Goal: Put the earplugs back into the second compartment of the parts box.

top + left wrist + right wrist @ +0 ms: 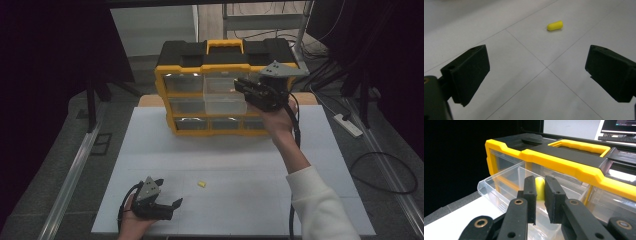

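The right gripper [539, 195] is clenched on a small yellow capsule [539, 188], which stands upright between its 2 black jaws, pinched on both flat sides so that only a narrow strip of yellow shows in the gap. In the right gripper view the jaws hang over a clear plastic drawer [499, 186] pulled out from a yellow and black organiser box [564, 162]; the drawer's open rim runs to the left of the jaws and below them, and the held capsule sits above the drawer's inside. Beyond the jaw tips lies the box's top with its yellow carrying handle [579, 146]. From the high view the right gripper [247, 90] is held up at the front of the box [220, 55], level with its upper 2 rows of drawers, with the pulled-out drawer [225, 102] just beneath it. The left gripper [537, 72] is released, its 2 jaws standing wide apart with nothing between them, low over the white table [499, 30]. A second yellow capsule [555, 25] lies on its side on the table ahead of those jaws, well beyond their tips and slightly toward the right-hand one, touching neither. In the high view that left gripper [167, 206] rests near the table's near edge, with the loose capsule [201, 184] a little farther out.
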Available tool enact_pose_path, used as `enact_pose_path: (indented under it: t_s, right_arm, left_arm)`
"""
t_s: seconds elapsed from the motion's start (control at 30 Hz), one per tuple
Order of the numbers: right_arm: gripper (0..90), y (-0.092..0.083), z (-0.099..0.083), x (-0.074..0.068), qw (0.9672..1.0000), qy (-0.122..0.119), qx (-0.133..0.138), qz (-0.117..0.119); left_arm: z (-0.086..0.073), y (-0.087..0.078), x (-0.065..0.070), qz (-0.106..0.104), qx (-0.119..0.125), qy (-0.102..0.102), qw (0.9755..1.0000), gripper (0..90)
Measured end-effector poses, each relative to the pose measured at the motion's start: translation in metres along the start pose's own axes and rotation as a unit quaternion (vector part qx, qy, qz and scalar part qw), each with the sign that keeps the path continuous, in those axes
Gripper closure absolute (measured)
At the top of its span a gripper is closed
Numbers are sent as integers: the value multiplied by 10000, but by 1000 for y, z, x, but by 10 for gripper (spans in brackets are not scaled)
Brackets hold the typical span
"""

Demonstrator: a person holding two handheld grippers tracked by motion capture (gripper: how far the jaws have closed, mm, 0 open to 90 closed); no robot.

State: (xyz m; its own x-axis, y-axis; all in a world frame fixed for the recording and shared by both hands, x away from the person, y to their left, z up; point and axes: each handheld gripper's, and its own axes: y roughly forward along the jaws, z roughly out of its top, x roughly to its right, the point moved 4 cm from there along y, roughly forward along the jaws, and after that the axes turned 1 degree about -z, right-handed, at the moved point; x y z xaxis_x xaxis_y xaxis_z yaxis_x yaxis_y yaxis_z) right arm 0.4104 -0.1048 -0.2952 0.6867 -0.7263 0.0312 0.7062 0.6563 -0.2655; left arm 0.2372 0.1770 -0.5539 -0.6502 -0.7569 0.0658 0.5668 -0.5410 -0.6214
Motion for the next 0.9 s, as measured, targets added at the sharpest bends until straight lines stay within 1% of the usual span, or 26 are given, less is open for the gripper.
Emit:
enact_pose_path:
  t_s: [0.23, 0.47, 0.53, 0.57, 0.63, 0.7, 0.77, 0.83, 0.9]
  right_arm:
    - [797, 5, 0, 1, 9999, -73, -100, -83]
    - [779, 9, 1, -1, 9999, -91, -102, -93]
    - [712, 8, 2, -2, 9999, -119, -9, -44]
    - [640, 7, 3, -3, 9999, -150, 58, -54]
    - [541, 4, 5, -3, 9995, -203, 186, -133]
    - [494, 1, 7, -3, 9995, -154, 245, -101]
    - [454, -1, 6, -4, 9996, -157, 221, -60]
    - [428, -3, 5, -5, 9996, -177, 201, -13]
    - [414, -8, 5, -6, 9994, -163, 295, 76]
  left_arm:
    - [0, 0, 0, -4, -10, 11, 10000, 57]
    - [0, 0, 0, -6, -10, 5, 10000, 57]
    - [0, 0, 0, -4, -7, 3, 10000, 57]
    - [0, 0, 0, -6, -7, -1, 10000, 57]
    - [0, 0, 0, -10, -16, 0, 10000, 57]
    - [0, 0, 0, -11, -23, 6, 10000, 57]
    - [0, 0, 0, -13, -23, 15, 10000, 57]
    - [0, 0, 0, -9, -17, 10, 10000, 58]
    - [0, 0, 0, -10, -22, -5, 10000, 57]
